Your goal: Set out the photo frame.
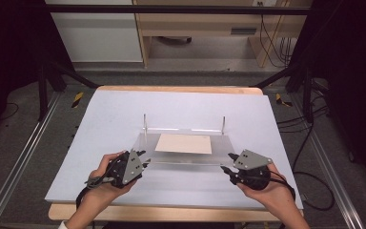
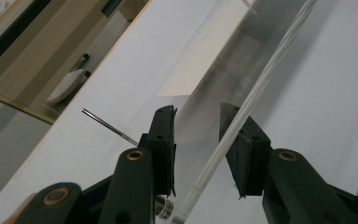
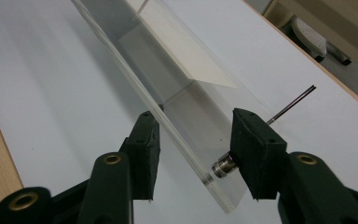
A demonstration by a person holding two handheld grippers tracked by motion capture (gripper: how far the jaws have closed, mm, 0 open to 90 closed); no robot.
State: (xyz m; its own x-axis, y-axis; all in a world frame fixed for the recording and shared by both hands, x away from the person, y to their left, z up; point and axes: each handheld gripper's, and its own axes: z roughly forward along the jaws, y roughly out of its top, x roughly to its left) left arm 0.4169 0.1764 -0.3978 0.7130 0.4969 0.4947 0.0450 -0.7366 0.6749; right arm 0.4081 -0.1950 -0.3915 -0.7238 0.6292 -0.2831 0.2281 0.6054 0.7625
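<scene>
A clear acrylic plate (image 1: 221,155) lies on the white table with a cream sheet of paper (image 1: 183,143) on it. My left gripper (image 1: 145,160) is at the plate's near left corner and my right gripper (image 1: 228,162) at its near right corner. In the left gripper view the jaws (image 2: 198,109) straddle the plate's clear edge (image 2: 256,88), with a gap on one side. Seen from the right gripper (image 3: 196,114), the plate's thick edge (image 3: 135,77) runs between the jaws. White table shows between that edge and one pad, and a metal stud (image 3: 223,165) sits against the other.
Two thin upright pins (image 1: 144,121) (image 1: 223,123) stand at the plate's far corners. The white table top (image 1: 124,109) lies on a wooden board with black frame posts at both sides. Cables trail on the floor at the right.
</scene>
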